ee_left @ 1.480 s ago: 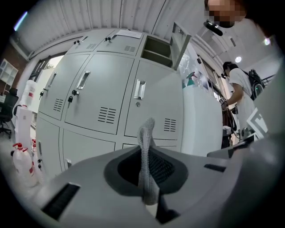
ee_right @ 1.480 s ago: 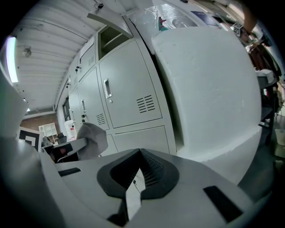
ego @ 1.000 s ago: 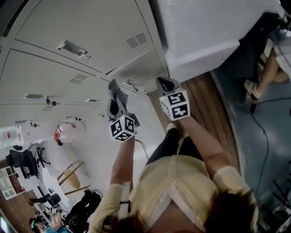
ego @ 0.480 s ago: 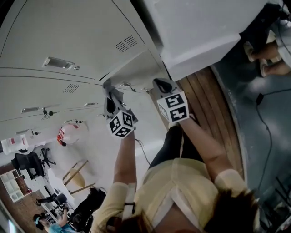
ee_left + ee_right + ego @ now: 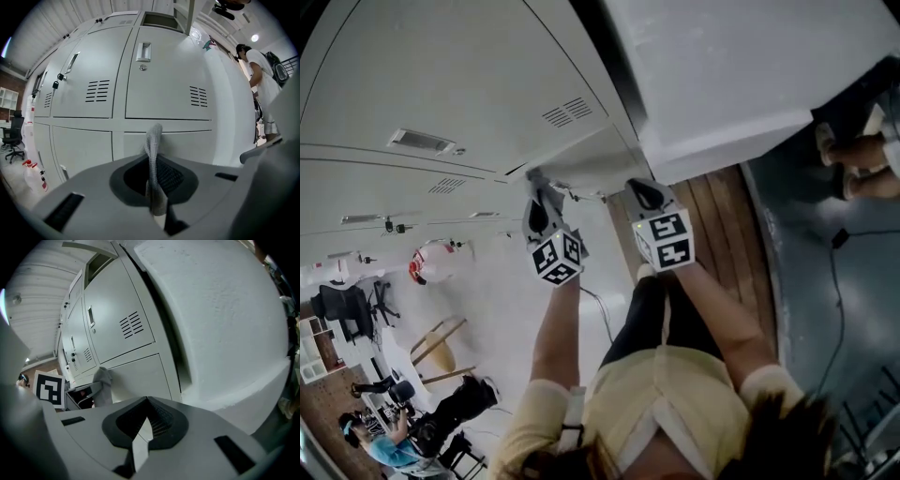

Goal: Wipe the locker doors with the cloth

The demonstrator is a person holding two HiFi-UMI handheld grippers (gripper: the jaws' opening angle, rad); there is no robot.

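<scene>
The left gripper [image 5: 536,192] is clamped shut on the cloth [image 5: 153,140], a grey mesh strip that stands up out of the jaws toward 12 o'clock in the left gripper view. It is aimed at the lower locker door [image 5: 183,147], just under the seam. Whether the cloth tip touches the panel yet I cannot tell. The right gripper [image 5: 643,193] sits at 3 o'clock of the left one in the head view, with its jaws together on nothing. It is near the end of the lockers, beside the white wall [image 5: 220,324]. The wiping looks barely begun. To do it well, the cloth's free end should be pushed in until it folds flat on the metal, so the fabric rubs the door rather than the hard jaw tips. Long overlapping strokes across one door at a time would suit. On the upper door [image 5: 164,79], the handle [image 5: 143,51] at 12 o'clock and the vent slots [image 5: 198,96] at 2 o'clock could snag the mesh, so ease pressure there. The idle gripper is best held clear of the stroke.
</scene>
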